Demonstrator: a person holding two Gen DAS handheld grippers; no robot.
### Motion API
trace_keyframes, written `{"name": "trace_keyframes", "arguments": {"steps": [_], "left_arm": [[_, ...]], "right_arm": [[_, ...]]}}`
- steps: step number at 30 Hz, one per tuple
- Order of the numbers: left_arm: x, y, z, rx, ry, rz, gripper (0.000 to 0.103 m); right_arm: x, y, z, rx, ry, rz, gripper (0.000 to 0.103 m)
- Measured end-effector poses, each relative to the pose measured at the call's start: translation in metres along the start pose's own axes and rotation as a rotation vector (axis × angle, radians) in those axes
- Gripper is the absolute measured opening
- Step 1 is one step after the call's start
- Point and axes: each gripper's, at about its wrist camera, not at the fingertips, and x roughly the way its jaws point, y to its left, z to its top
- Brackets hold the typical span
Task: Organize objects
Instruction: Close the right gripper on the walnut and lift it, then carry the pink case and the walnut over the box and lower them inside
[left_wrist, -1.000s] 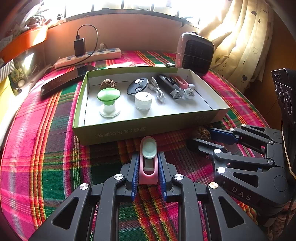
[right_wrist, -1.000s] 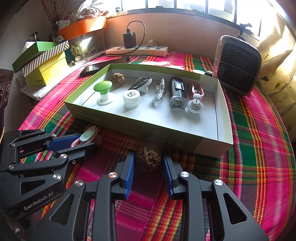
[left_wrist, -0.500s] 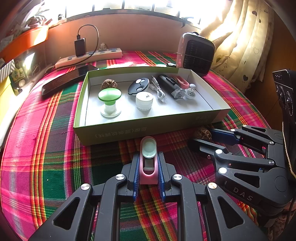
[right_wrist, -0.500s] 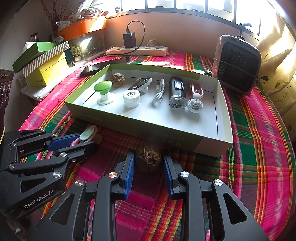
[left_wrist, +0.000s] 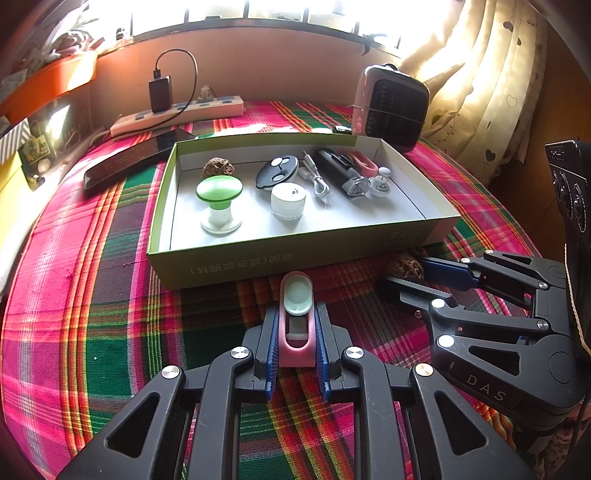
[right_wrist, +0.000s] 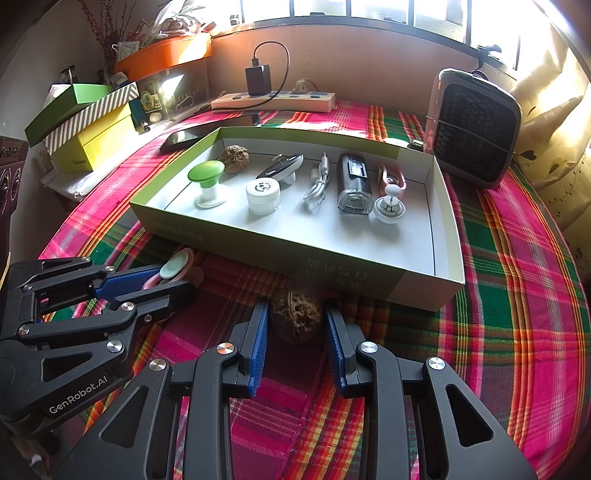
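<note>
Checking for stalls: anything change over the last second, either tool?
Nothing visibly changed. The left tool stays shut on the pink clip, and the right tool still brackets the walnut in front of the box, with gaps on both sides.

Printed words on green box (left_wrist: 240, 266) front too small to read. Pink clip (right_wrist: 392, 176) partly hidden behind white knob (right_wrist: 389, 207). Curtain (left_wrist: 491, 74) cut off at edge.
</note>
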Motion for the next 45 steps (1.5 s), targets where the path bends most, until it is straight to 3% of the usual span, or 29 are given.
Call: {"name": "trace_keyframes", "arguments": {"steps": [45], "left_arm": [[-0.037,-0.008,0.012,-0.002,-0.064,-0.001,0.016]], "right_arm": [[-0.042,-0.012,0.003,0.044,-0.105,0.007,0.030]]}}
